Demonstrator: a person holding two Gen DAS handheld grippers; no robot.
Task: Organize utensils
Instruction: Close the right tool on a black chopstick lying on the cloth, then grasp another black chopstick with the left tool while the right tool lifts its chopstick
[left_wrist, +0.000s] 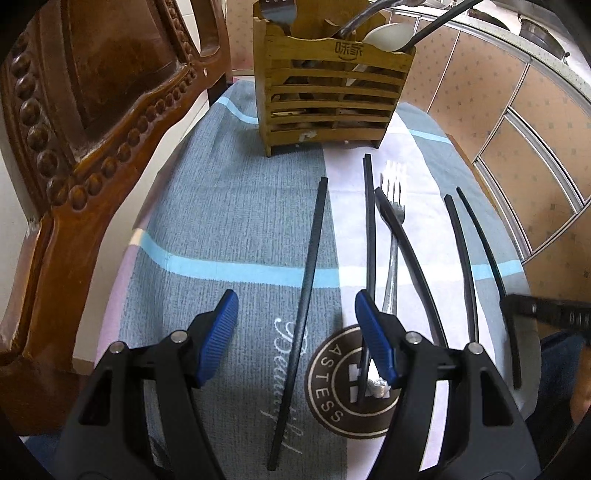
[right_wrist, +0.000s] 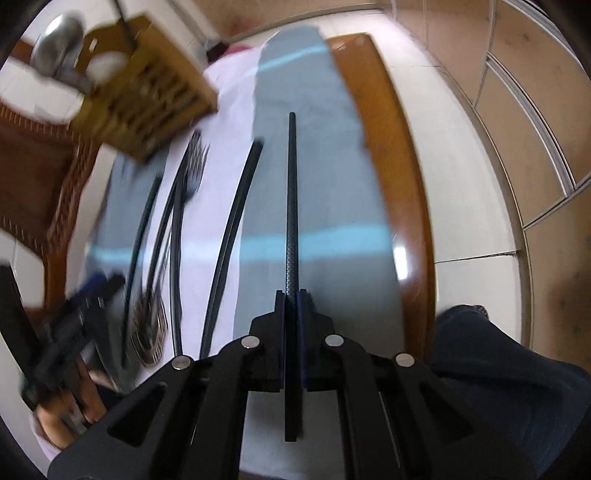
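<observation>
On the far left I see a carved brown wooden chair (left_wrist: 92, 122) close beside the table's edge. My left gripper (left_wrist: 297, 325) hangs over the blue and white striped cloth (left_wrist: 229, 206) with its blue jaws wide apart, and one long black chopstick (left_wrist: 308, 280) lies on the cloth between them. There is open cloth on both sides of that stick. Behind stands the slatted bamboo utensil holder (left_wrist: 332, 99), with some utensils already in it. To its right I count four more black chopsticks and one silver metal fork (left_wrist: 393, 236) on the cloth. My right gripper (right_wrist: 291, 302) has its jaws pressed together on a textured black chopstick (right_wrist: 291, 192). It points forward above the cloth, near the brown wooden table edge (right_wrist: 399, 192).
</observation>
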